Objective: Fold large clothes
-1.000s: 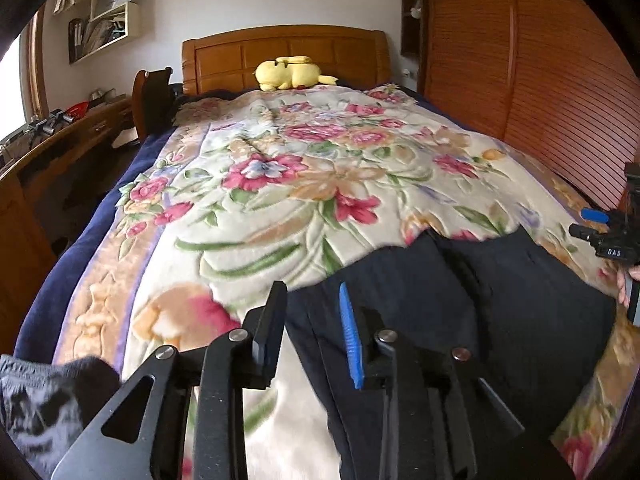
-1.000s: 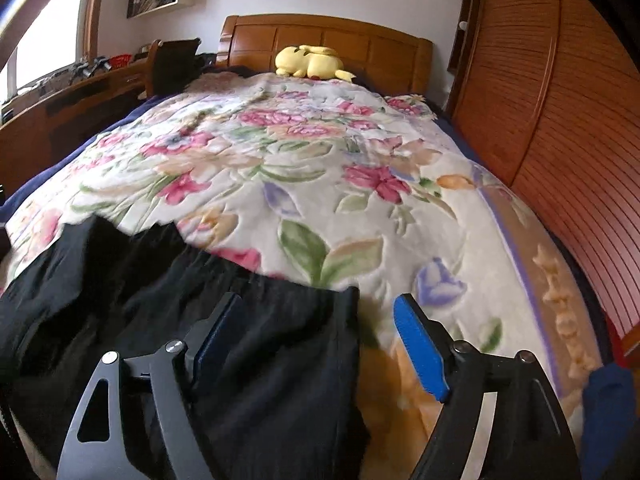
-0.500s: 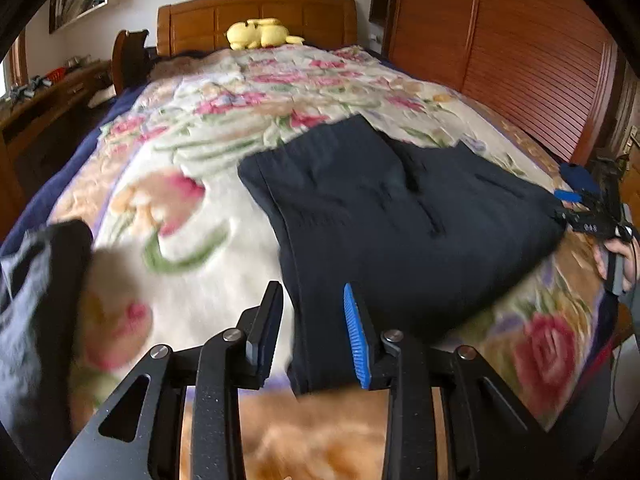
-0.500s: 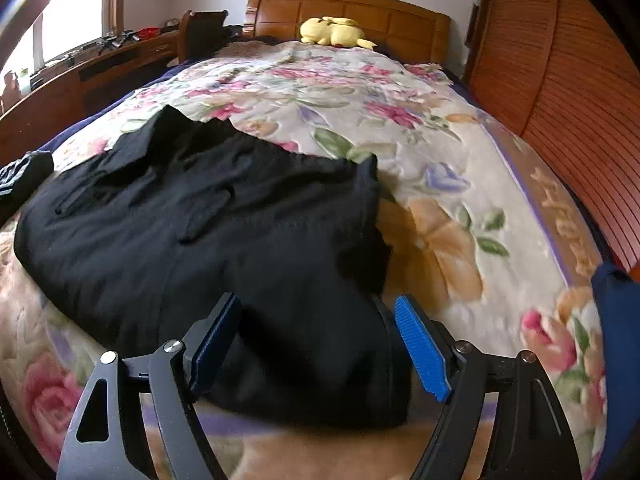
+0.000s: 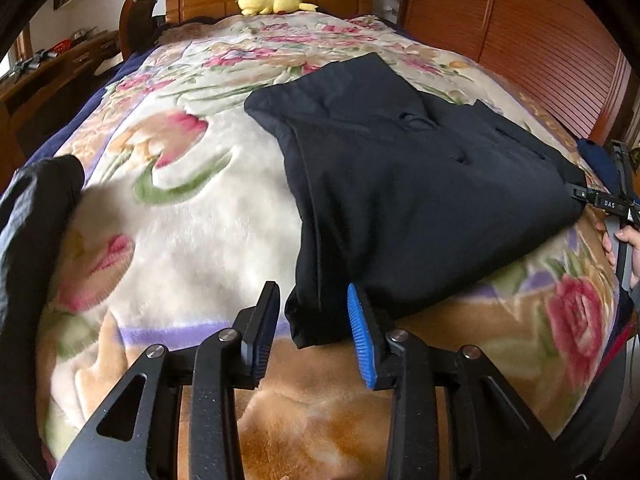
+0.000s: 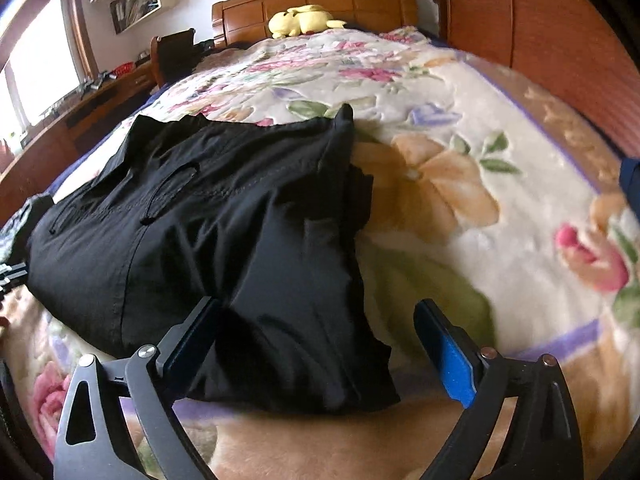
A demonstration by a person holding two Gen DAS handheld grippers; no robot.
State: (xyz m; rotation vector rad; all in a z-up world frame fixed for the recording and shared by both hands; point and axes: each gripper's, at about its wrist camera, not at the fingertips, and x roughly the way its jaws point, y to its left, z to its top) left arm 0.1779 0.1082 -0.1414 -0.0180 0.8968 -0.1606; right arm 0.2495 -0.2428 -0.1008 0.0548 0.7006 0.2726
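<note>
Now both grippers hang low over the near edge of the bed, and the black trousers (image 5: 400, 184) lie folded on the blanket (image 5: 192, 216) right ahead of them. Their long axis runs straight across the fronts of the two tools, one end toward each, so each hand is nearest its own end.

Left gripper (image 5: 314, 322): the near left corner of the trousers sits just beyond the tips, leaning toward the blue-padded finger. Its jaws are opening but only narrowly parted; cloth shows between them, yet nothing is pinched, so it is released.

Right gripper (image 6: 316, 336): the near right corner of the trousers (image 6: 224, 216) lies between and just past the fingers, closer to the left finger, with bare blanket (image 6: 460, 208) ahead of the right one. Its jaws are opening and stand very wide, gripping nothing.

In my view, the coming move turns on those two near corners: each tool needs its tips over its own corner before closing. Off beyond the left jaw lies another dark garment (image 5: 36, 216), untouched.
</note>
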